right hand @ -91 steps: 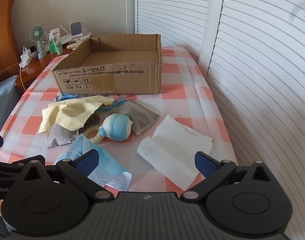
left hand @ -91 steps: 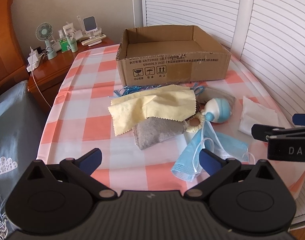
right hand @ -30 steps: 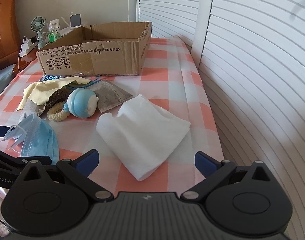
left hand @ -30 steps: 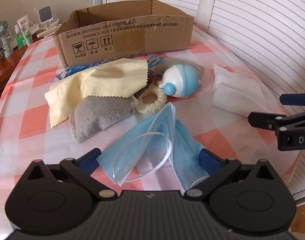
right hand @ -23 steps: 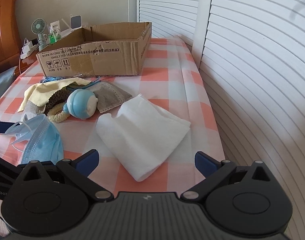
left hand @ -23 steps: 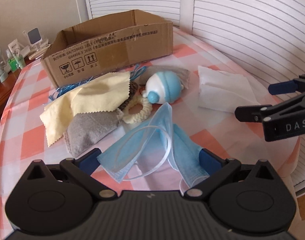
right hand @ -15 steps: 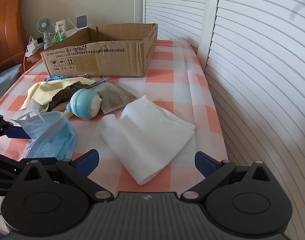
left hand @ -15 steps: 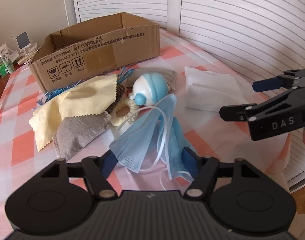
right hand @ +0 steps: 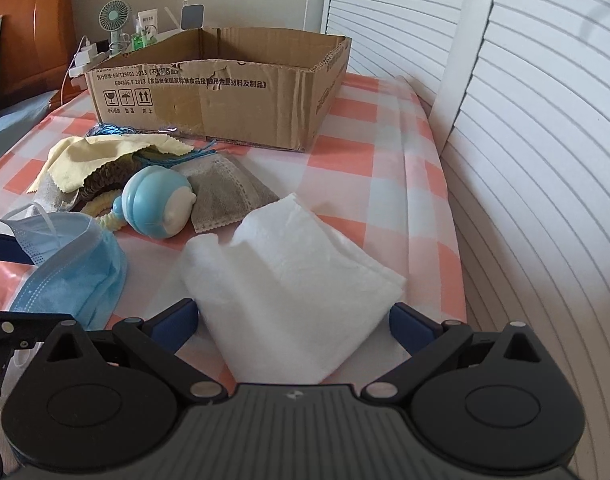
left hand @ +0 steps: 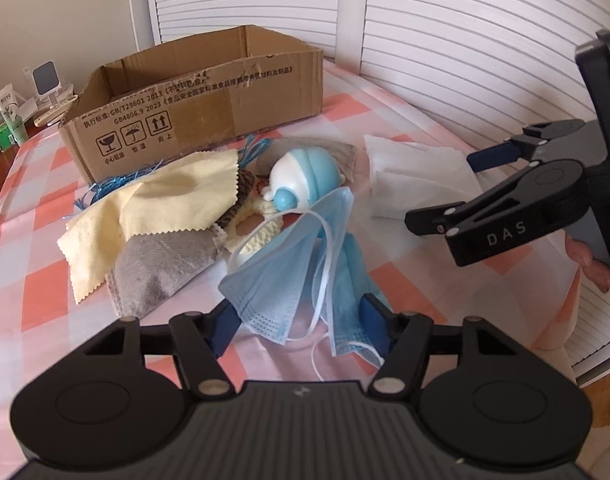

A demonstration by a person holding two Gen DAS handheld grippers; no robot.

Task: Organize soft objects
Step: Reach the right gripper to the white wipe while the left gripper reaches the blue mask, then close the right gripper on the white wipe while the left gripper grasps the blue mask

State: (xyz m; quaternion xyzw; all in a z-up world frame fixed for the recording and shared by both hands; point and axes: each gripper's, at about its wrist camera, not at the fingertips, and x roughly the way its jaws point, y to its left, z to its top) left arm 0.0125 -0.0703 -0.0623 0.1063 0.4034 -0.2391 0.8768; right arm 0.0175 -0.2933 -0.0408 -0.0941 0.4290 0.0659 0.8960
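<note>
A blue face mask (left hand: 289, 264) is bunched up between the pads of my left gripper (left hand: 299, 320), which is shut on it near the table's front edge. Its white ear loops hang loose. The same mask (right hand: 73, 264) shows at the left of the right wrist view. My right gripper (right hand: 293, 324) stands open, its pads on either side of the folded white cloth (right hand: 289, 280) without squeezing it. The open cardboard box (left hand: 209, 112) sits at the back. In front of it lie a yellow cloth (left hand: 165, 200), a grey pouch (left hand: 161, 268), a cream ring (left hand: 257, 232) and a blue-and-white toy (left hand: 305, 172).
The table wears a pink-and-white checked cloth (left hand: 33, 264). White louvred doors (right hand: 545, 120) run close along its right edge. A wooden nightstand with a small fan (right hand: 113, 20) and bottles stands at the back left. A person's hand (left hand: 593, 264) holds the right gripper.
My left jaws have closed on the blue mask, and it is now gathered into a raised bunch. My right gripper has moved forward so the white cloth lies between its open pads.
</note>
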